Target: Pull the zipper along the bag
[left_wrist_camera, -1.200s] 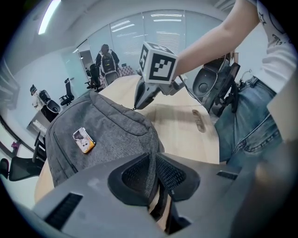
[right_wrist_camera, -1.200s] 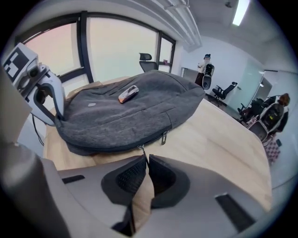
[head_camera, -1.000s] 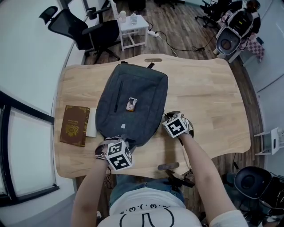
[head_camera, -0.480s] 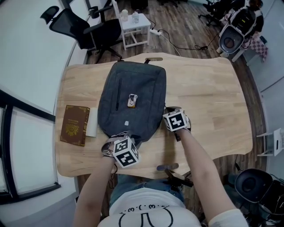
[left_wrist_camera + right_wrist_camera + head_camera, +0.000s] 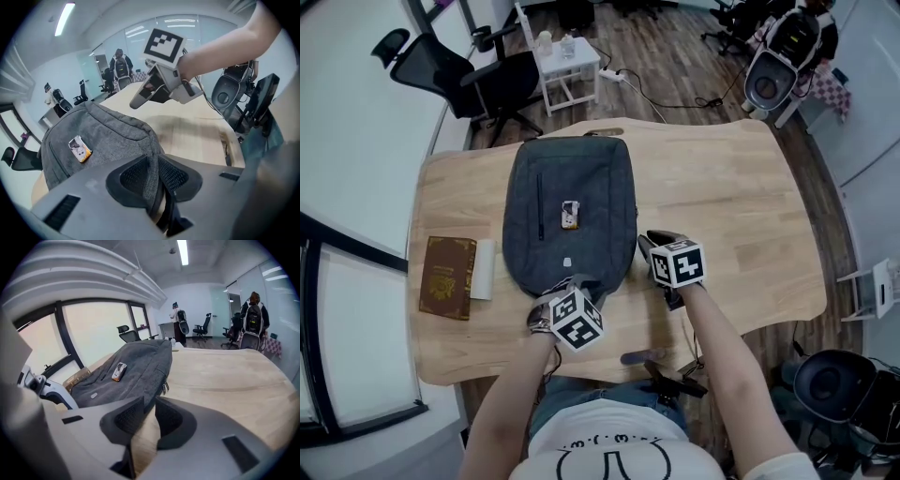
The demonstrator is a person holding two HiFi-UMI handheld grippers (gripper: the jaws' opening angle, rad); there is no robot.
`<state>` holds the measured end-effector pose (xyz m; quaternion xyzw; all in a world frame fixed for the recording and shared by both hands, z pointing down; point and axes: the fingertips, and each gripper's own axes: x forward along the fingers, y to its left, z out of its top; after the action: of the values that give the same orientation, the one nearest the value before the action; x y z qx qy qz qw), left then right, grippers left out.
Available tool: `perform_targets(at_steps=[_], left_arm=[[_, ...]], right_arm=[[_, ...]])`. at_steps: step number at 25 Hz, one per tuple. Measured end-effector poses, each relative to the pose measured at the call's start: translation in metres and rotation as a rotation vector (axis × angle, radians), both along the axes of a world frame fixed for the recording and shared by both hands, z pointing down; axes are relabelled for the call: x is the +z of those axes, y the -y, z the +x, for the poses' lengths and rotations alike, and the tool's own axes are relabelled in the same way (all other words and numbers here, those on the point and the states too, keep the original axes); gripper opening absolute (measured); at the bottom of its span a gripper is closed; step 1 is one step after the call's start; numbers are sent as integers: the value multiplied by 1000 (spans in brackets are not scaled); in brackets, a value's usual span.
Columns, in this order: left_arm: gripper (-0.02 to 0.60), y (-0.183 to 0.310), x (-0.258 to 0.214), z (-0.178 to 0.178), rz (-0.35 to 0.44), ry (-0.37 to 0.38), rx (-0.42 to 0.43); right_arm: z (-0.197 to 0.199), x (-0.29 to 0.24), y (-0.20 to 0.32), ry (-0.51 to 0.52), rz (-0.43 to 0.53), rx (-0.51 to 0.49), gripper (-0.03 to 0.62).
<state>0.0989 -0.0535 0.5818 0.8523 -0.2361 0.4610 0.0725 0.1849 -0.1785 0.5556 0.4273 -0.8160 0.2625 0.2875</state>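
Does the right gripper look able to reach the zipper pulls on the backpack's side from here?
Probably yes. The right gripper is empty, its jaws apart after just opening. The zipper pulls hang at the edge of the backpack just ahead, with only bare table between.

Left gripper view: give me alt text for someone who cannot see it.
The left gripper, jaws just easing open, pinches a fold of the grey backpack lying on the wooden table. Beyond it the right gripper hangs above the table, its jaws just opened and empty.
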Motion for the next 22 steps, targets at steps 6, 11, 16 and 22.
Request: perform_targets(at_steps=[6,11,16,22], left_arm=[[69,6,2,16,-1,-15,-2],[110,12,-25,11,47,-96,-70],[123,39,-88,-41,171,-324,-403],[123,48,-157,-112,431,-414,-674]], right_arm=[[27,-31,-16,22,79,51,40],[42,-46,-26,18,110,60,51],[39,-75,-35,45,179,40,51],[44,-113,-48,96,265,63,51]])
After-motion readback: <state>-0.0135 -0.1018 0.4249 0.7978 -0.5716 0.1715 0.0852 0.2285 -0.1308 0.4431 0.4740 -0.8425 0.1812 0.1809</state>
